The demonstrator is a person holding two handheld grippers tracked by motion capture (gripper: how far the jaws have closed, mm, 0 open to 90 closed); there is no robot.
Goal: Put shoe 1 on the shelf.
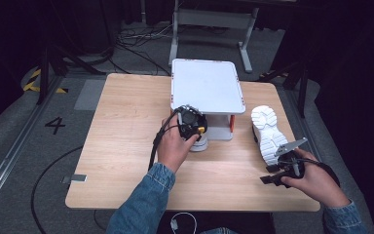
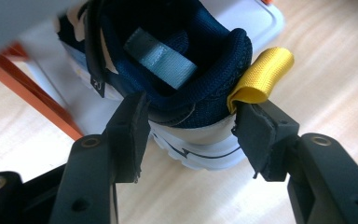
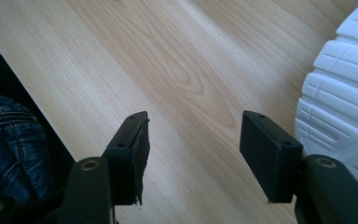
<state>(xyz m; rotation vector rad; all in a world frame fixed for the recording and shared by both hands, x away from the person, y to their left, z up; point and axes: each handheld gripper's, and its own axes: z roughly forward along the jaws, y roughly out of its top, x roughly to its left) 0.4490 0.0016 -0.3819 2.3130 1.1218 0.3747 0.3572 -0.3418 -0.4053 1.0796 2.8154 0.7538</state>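
A navy shoe (image 2: 186,70) with a white sole and a yellow heel loop (image 2: 261,74) lies toe-first under the white shelf (image 1: 207,85). My left gripper (image 2: 191,107) holds its heel from behind, and both pads (image 2: 130,126) press on the collar. From above, the left gripper (image 1: 193,124) sits at the shelf's front left corner, with the shoe's white heel (image 1: 199,144) just below it. A second shoe (image 1: 269,129) lies on its side at the right, white sole up. My right gripper (image 1: 272,174) rests open near the table's front right, and in its own view the right gripper (image 3: 193,126) has that sole (image 3: 340,93) beside it.
The shelf stands on orange legs (image 2: 32,93) at the middle back of the wooden table (image 1: 126,146). A denim sleeve (image 3: 9,149) shows past the table's edge. Cables and a metal frame (image 1: 209,22) lie on the floor behind.
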